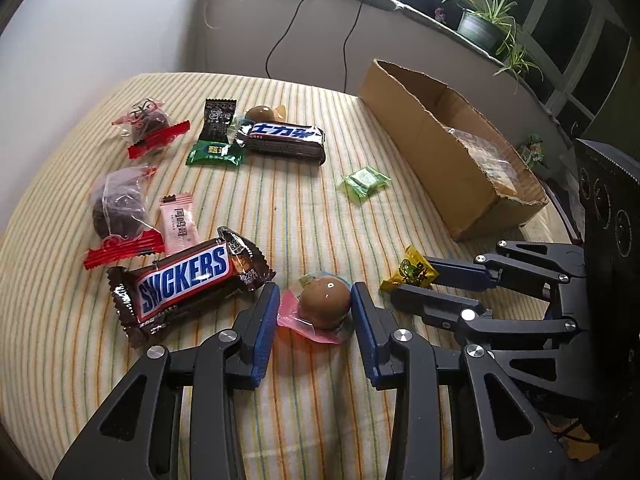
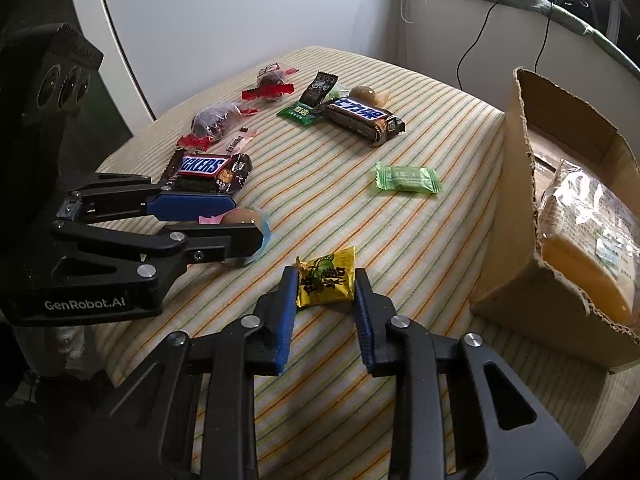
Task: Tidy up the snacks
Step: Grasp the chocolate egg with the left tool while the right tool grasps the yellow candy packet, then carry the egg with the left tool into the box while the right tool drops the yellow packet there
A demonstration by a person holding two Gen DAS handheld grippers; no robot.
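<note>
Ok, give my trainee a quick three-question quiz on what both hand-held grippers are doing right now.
1. True or false: the left hand-held gripper straddles a Snickers bar.
2. What sits between the right hand-held gripper fingers?
A. green candy
B. yellow packet
C. egg
3. Fill in: the cardboard ____ holds a wrapped cake.

Key: 1 false, it straddles the egg; 2 B; 3 box.

matt cardboard box (image 1: 440, 152), glossy foil wrapper (image 2: 326, 282).
</note>
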